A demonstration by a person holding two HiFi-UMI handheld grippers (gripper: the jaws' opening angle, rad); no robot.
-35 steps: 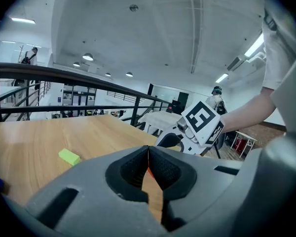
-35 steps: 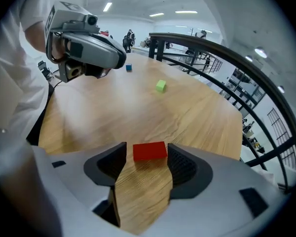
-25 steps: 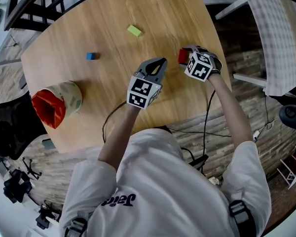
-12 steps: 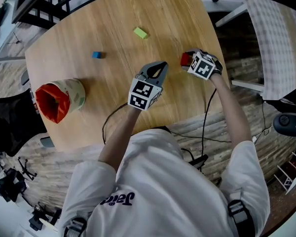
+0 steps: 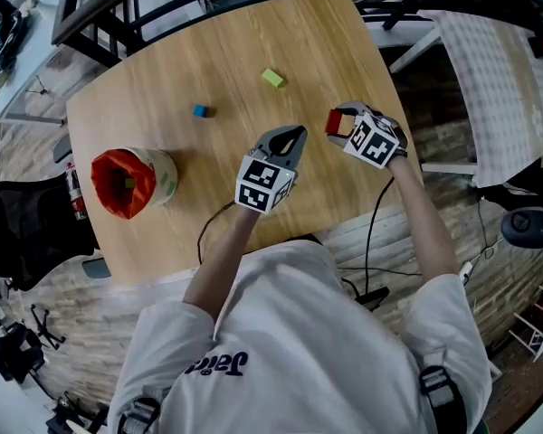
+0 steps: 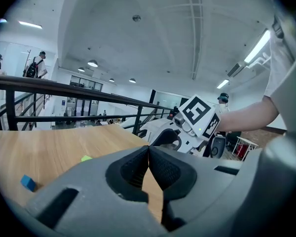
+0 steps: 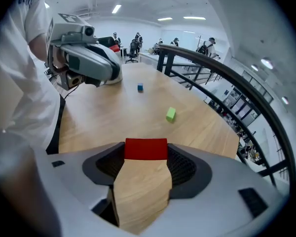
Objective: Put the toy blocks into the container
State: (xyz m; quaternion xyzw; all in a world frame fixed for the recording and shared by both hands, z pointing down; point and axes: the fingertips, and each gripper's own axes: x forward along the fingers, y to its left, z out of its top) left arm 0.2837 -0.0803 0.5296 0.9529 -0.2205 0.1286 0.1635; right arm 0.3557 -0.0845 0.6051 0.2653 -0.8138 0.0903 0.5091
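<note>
Wooden worktop (image 5: 226,43) was bounded by a dark railing at the far side. A red block (image 7: 146,149) was held at the very tips of the right tongs (image 5: 337,120), near the right edge. The left tongs (image 6: 148,148) were clenched on nothing. The container (image 5: 127,181) lay well apart at the left, so the block could be dropped on that long carry if so shallow a hold slipped.

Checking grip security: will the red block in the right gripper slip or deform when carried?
Probably rigid: the red block shows straight edges between the right gripper's jaws. Likely light, as it looks small. Its smooth-looking faces might slip.
</note>
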